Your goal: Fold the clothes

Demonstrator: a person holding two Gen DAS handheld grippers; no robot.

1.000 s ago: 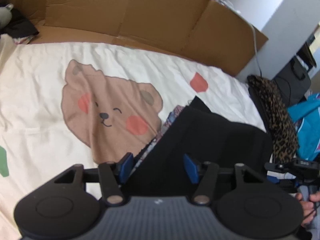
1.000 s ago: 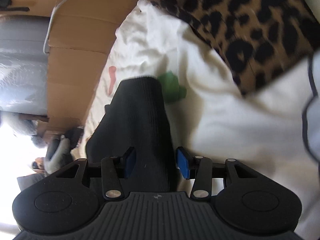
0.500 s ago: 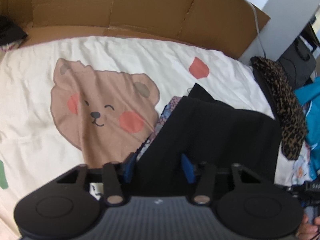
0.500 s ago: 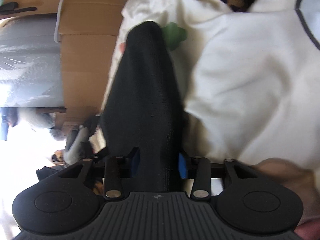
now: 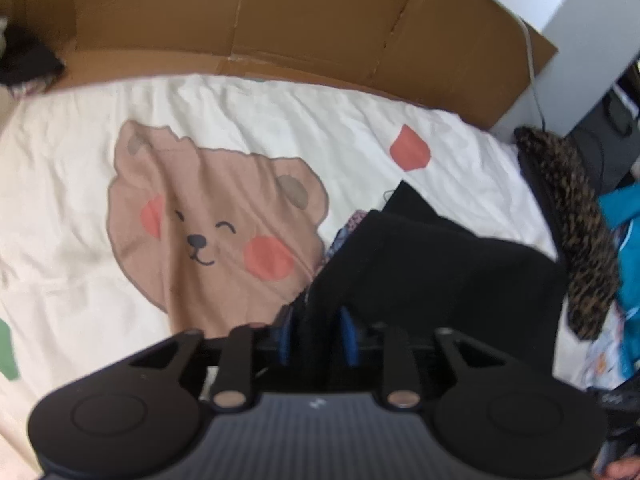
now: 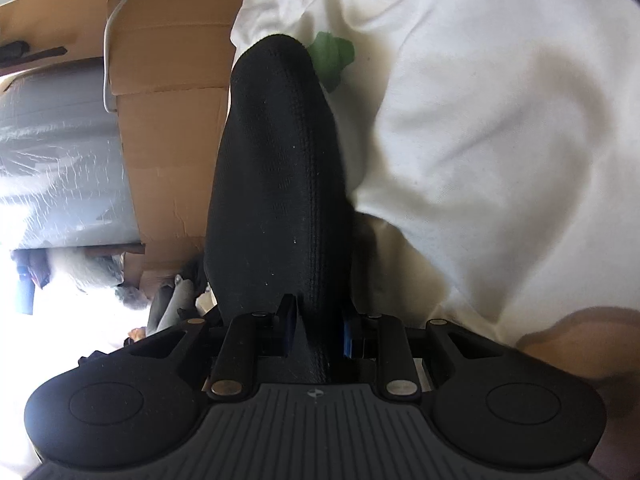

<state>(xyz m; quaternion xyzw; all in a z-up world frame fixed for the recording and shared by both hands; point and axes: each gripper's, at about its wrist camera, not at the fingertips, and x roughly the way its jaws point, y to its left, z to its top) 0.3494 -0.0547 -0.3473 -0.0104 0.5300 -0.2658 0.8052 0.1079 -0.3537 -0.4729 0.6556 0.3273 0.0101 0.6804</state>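
A black garment (image 5: 432, 272) lies on the white bear-print bedsheet (image 5: 200, 216), with a patterned piece (image 5: 348, 228) showing under its left edge. My left gripper (image 5: 316, 336) is shut on the garment's near edge, the blue pads pinching a fold. In the right wrist view the same black garment (image 6: 280, 184) stretches away from my right gripper (image 6: 316, 332), which is shut on its edge, over the white sheet (image 6: 500, 140).
A cardboard wall (image 5: 280, 28) runs along the far side of the bed. A leopard-print cloth (image 5: 572, 220) and a turquoise item (image 5: 624, 216) lie at the right. A white cable (image 6: 112, 52) hangs over the cardboard (image 6: 168, 128).
Both grippers have closed from open onto the black garment's edge. The garment is now pulled taut and raised between them.
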